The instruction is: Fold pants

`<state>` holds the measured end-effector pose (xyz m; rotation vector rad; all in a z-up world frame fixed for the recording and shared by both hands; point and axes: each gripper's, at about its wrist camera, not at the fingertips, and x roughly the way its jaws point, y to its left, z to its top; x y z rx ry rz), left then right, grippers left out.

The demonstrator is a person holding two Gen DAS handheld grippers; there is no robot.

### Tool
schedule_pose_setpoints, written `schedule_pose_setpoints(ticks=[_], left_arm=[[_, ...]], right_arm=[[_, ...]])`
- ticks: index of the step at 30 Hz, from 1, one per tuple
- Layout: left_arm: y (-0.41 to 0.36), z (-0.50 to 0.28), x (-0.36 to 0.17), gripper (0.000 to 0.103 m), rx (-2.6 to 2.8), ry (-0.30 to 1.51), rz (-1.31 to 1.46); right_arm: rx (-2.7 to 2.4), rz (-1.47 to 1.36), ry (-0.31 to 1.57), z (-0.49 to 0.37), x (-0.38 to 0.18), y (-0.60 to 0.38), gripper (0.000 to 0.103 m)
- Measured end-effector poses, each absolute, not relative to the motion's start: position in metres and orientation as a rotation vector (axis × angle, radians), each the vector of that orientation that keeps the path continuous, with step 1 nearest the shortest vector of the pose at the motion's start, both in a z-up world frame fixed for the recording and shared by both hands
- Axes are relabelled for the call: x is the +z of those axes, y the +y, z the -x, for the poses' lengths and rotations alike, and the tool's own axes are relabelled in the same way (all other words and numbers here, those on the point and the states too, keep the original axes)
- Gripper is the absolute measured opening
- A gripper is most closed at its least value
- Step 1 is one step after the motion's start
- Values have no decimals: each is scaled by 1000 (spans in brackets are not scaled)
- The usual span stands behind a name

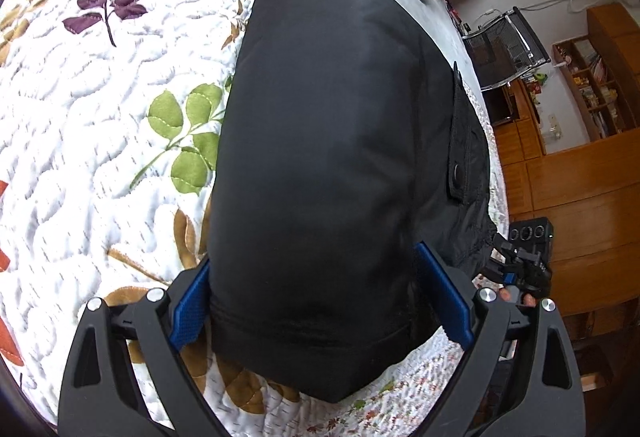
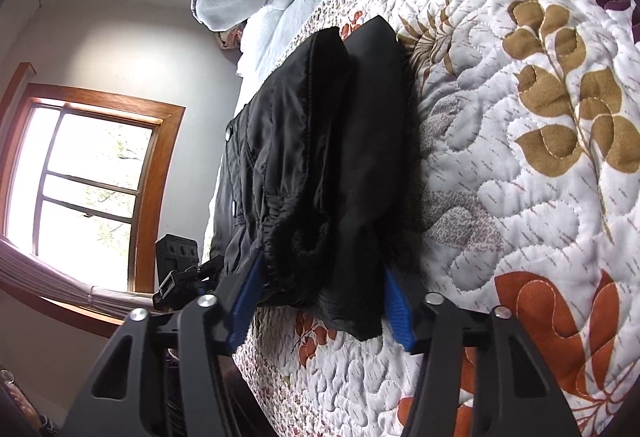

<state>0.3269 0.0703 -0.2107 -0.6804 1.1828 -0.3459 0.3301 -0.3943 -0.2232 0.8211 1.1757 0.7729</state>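
On the quilted bed (image 1: 100, 125), folded black pants (image 1: 320, 165).
Left tool (image 1: 320, 301) and right tool (image 2: 320, 301) both straddle the bundle, pads spread.

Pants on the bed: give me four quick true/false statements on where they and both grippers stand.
1. The black pants lie folded in a bundle on the floral quilt. True.
2. The left gripper is clear of the pants. False: the bundle's near end sits between its blue pads.
3. The right gripper has cloth between its pads. True.
4. The pants are spread out flat at full length. False: they are doubled over in layers.
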Motion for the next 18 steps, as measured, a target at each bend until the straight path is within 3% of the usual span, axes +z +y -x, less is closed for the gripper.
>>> schedule_pose_setpoints(ticks=[7, 18], left_arm=[[64, -330, -209, 92, -345, 1161, 646], [65, -326, -214, 92, -382, 1119, 607]], right_arm=[[758, -823, 1178, -323, -226, -400, 46], [742, -811, 1172, -322, -223, -397, 49]])
